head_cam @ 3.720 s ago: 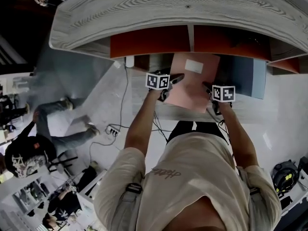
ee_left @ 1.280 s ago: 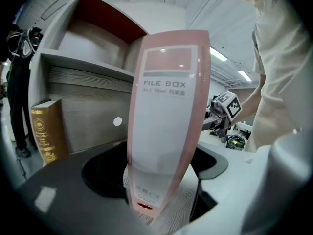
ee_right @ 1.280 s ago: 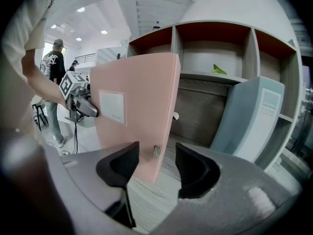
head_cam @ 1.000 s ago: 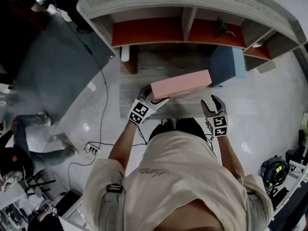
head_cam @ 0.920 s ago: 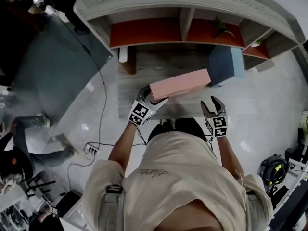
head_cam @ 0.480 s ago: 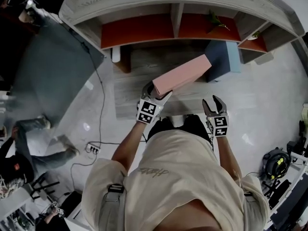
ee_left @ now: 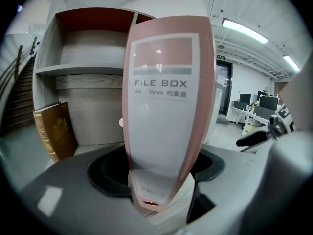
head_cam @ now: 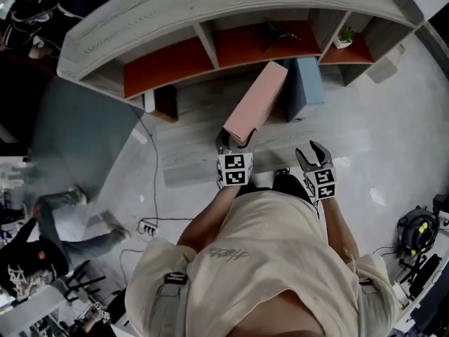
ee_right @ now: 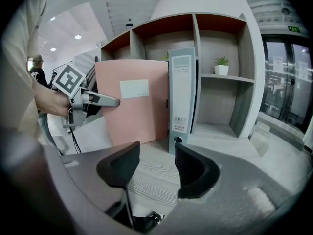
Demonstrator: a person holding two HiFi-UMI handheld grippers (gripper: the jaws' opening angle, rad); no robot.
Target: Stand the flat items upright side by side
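Observation:
A pink file box [head_cam: 256,102] stands upright on its long edge, and my left gripper [head_cam: 235,141] is shut on its near end. In the left gripper view its labelled spine [ee_left: 164,111] rises between the jaws of that gripper [ee_left: 156,169]. It sits just left of an upright grey-blue binder [head_cam: 302,88], close beside it in the right gripper view, pink box [ee_right: 132,104] next to binder [ee_right: 181,94]. I cannot tell whether the box rests on the wooden surface [head_cam: 193,156]. My right gripper [head_cam: 313,153] hangs open and empty at the near right, jaws [ee_right: 156,160] apart.
The shelf unit [head_cam: 175,20] with red back panels curves behind the wooden surface. A brown book [ee_left: 55,131] leans in the left bay. A small potted plant [ee_right: 221,62] sits on a right-hand shelf. Cables lie on the floor [head_cam: 151,223] at the left.
The pink box has swung from lying crosswise to pointing toward the shelf, ending beside the grey-blue binder. The left gripper moved right with it. The right gripper stayed open and shifted slightly.

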